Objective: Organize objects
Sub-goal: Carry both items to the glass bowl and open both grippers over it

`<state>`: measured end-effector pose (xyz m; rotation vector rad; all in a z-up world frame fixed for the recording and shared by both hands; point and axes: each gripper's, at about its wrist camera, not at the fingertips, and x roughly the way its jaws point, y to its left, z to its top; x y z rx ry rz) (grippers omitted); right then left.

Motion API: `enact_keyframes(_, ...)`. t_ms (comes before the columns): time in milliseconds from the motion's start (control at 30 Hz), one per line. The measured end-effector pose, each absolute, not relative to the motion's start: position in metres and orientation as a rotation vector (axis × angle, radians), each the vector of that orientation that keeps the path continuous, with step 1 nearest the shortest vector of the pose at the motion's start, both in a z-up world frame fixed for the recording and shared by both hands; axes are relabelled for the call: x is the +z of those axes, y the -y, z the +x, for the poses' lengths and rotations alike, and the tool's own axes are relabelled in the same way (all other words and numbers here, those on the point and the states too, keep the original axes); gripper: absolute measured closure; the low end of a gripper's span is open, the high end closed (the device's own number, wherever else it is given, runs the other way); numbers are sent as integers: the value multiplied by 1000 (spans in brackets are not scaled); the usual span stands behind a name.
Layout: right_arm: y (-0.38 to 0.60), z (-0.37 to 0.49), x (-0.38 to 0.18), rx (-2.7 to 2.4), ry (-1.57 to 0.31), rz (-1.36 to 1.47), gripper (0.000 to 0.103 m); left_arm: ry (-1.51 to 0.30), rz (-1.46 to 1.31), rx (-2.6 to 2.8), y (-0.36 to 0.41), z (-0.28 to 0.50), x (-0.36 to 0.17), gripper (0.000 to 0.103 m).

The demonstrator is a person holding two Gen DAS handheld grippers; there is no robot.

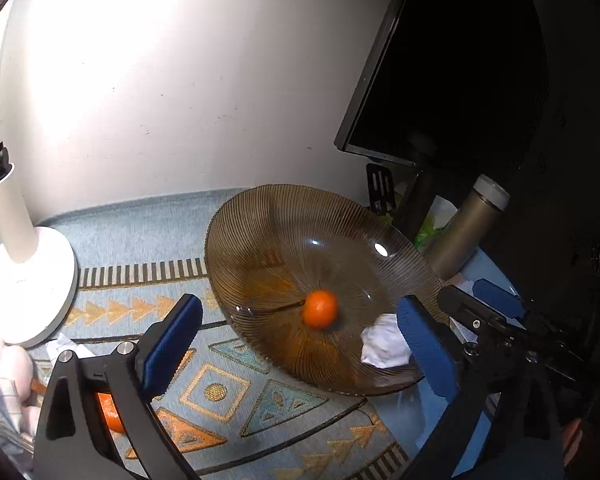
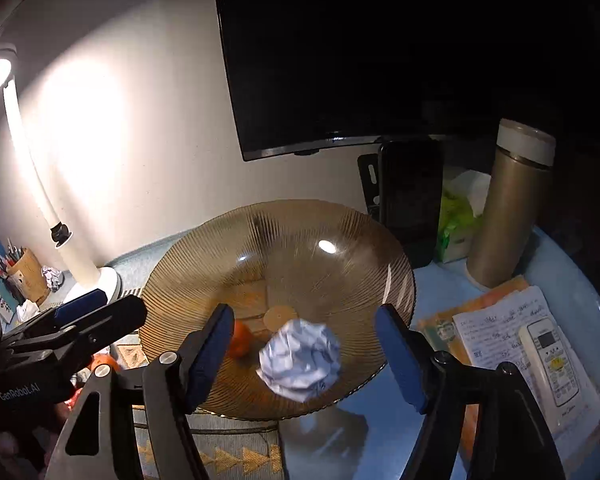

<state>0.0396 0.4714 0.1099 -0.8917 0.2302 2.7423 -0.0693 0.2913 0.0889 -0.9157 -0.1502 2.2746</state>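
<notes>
Both hand-held grippers, left (image 1: pixel 300 344) and right (image 2: pixel 304 354), spread, empty; "GenRobot.AI" legible on left unit; orange (image 1: pixel 321 309) and crumpled paper (image 2: pixel 300 360) in bowl (image 2: pixel 220 248).

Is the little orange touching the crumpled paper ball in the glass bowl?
Apart. The left wrist view shows bare bowl between the orange and the paper ball.

Home desk corner, lit only by desk lamp (image 1: pixel 20 240) against plain wall (image 1: pixel 160 80). Patterned woven cloth (image 1: pixel 228 400) covers tabletop. Dark monitor (image 2: pixel 360 60), thermos (image 2: pixel 508 208), tissue pack (image 2: pixel 456 220), air-con remote (image 2: pixel 548 364) on handwritten papers (image 2: pixel 496 328), pen holder (image 2: pixel 26 272), ribbed glass bowl (image 2: pixel 204 264) with orange (image 1: pixel 320 309): lived-in domestic clutter, not lab or shop.
</notes>
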Motion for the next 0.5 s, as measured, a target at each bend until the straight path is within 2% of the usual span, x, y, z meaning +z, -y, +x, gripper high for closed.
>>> enact_keyframes(167,-456,25,119,2744,-25,-781,20,223,-889,2314,-237,-57,101,5)
enact_keyframes(500,-411,-66,81,2635,326,-790,20,128,-863,2569,-107,-6,103,5)
